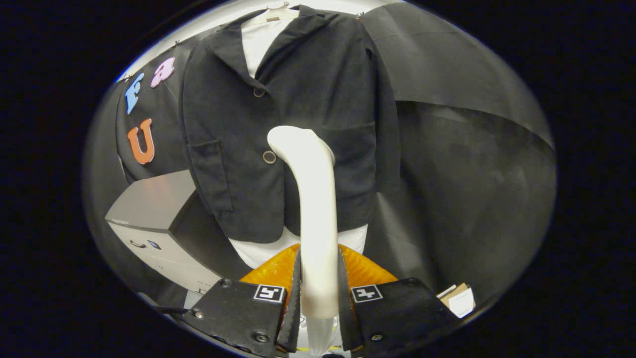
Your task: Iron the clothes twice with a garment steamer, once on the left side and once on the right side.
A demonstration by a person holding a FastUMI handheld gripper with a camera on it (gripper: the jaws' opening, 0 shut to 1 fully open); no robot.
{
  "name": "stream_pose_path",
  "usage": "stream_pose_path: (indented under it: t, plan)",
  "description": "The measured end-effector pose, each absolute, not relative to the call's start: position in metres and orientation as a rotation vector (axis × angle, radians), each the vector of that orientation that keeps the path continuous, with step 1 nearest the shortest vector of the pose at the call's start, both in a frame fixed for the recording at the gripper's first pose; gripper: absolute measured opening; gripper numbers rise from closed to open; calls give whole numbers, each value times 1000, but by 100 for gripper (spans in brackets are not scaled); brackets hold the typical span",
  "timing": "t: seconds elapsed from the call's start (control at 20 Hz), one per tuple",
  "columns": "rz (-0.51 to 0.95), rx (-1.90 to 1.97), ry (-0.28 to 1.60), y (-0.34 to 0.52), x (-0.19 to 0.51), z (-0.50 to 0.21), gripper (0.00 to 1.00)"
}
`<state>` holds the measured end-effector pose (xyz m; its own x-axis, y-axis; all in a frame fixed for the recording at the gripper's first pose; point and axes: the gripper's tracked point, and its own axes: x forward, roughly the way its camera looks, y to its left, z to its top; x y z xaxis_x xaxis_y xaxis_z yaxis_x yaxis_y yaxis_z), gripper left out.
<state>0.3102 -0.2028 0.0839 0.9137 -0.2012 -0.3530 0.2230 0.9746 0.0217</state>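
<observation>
The gripper [319, 298] pinches the white garment steamer [310, 199] by its handle, with one black finger [293, 303] pressed on each side of the shaft. The steamer rises straight up from between the fingers and curves over at its top, where its head sits in front of the lower middle of the dark jacket [283, 124]. The jacket hangs on a pale hanger [271, 14] against the black cloth wall, with a white shirt [258, 42] showing at its open collar and again below its hem. A round button [269, 157] on the jacket's front lies just beside the steamer's head, and a second button [259, 92] sits higher up near the lapel. A patch pocket [211, 174] shows on the jacket to the side of the lower button. Below the jacket's hem, behind the fingers, an orange rounded surface [271, 271] appears. A grey box-shaped unit [154, 209] stands beside the jacket's lower edge, and some cardboard pieces [458, 298] lie well apart from the jacket on the other side.
</observation>
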Motion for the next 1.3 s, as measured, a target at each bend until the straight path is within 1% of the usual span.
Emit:
stream_pose_path:
  t: [0.2, 0.8, 1.3]
  plan:
    - [-224, 76, 386, -207, 319, 71, 36]
    - [-219, 98, 461, -209, 318, 24, 36]
    - [-156, 174, 467, -211, 317, 9, 36]
